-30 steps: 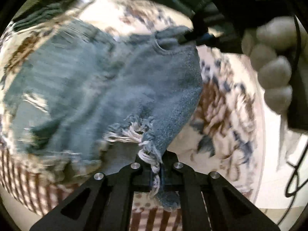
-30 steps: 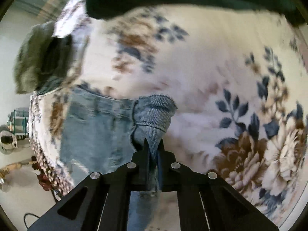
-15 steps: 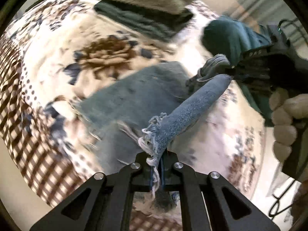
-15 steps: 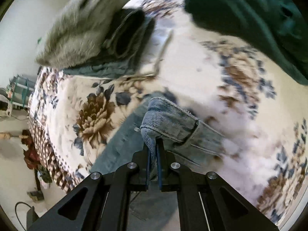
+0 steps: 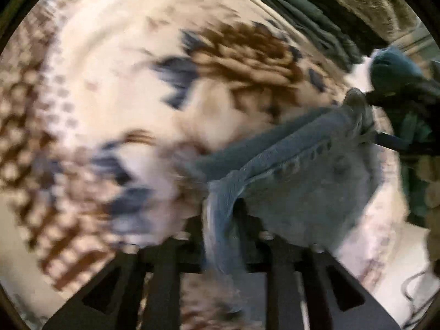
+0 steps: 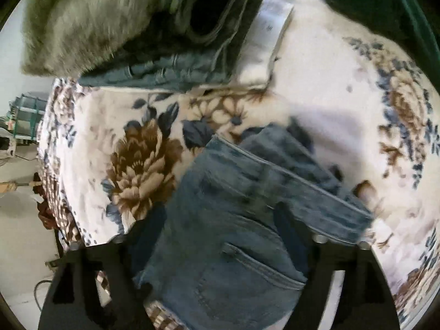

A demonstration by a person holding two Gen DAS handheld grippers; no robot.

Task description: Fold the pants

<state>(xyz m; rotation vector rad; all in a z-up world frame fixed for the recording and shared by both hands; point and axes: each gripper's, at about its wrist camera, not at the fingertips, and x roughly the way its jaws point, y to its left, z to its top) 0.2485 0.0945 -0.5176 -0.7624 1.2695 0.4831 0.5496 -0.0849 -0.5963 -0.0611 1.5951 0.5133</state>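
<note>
Right wrist: fingers (image 6: 220, 236) spread wide, jeans (image 6: 233, 220) lying between.
</note>
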